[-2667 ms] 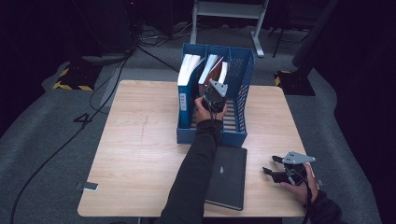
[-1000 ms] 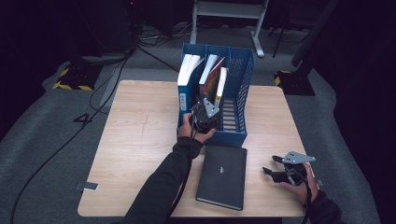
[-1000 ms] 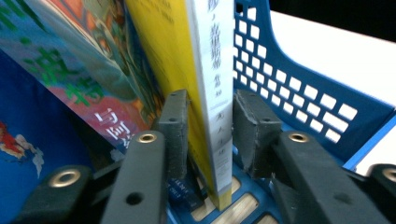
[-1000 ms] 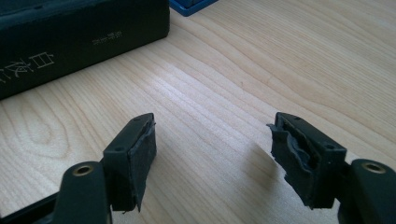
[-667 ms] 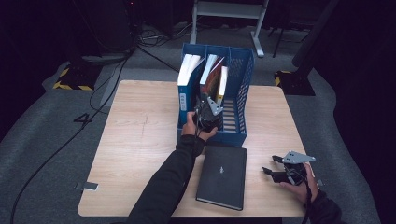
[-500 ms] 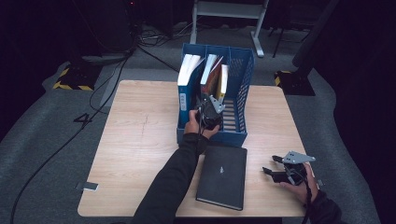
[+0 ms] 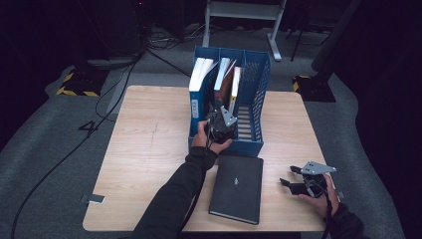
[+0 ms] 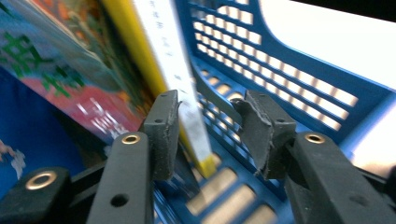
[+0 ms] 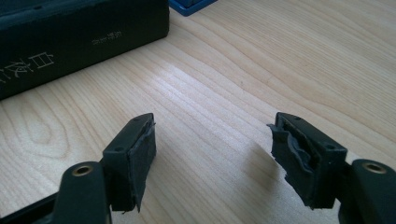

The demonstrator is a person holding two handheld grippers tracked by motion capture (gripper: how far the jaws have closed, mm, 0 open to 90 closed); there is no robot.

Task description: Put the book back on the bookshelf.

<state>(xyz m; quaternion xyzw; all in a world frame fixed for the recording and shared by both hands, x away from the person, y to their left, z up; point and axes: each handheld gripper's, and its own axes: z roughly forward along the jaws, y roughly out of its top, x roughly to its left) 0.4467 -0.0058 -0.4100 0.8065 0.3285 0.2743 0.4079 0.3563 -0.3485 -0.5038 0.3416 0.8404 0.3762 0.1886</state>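
My left gripper [image 7: 221, 124] reaches into the middle slot of the blue file rack [image 7: 251, 144] from its front. In the left gripper view its jaws [image 8: 210, 105] straddle the lower spine of a thin white-and-yellow book [image 8: 175, 70] that leans in the rack [image 8: 280, 60]. The jaws have just been opening, and the right pad stands clear of the book. That book [image 7: 235, 89] stands beside a colourful one [image 7: 225, 79]. My right gripper [image 7: 288, 184] rests open near the table's front right, empty [image 9: 212, 135].
A black hardcover book [image 7: 237, 186] lies flat on the wooden table [image 7: 149, 144] in front of the rack, its spine left of my right gripper [image 9: 70, 32]. A blue-and-white binder [image 7: 201, 74] fills the rack's left slot. Cables lie on the floor beyond.
Since the earliest frame the left hand has drawn back from deep in the rack to its front. Over the last second it barely shifts. The right hand has not moved.
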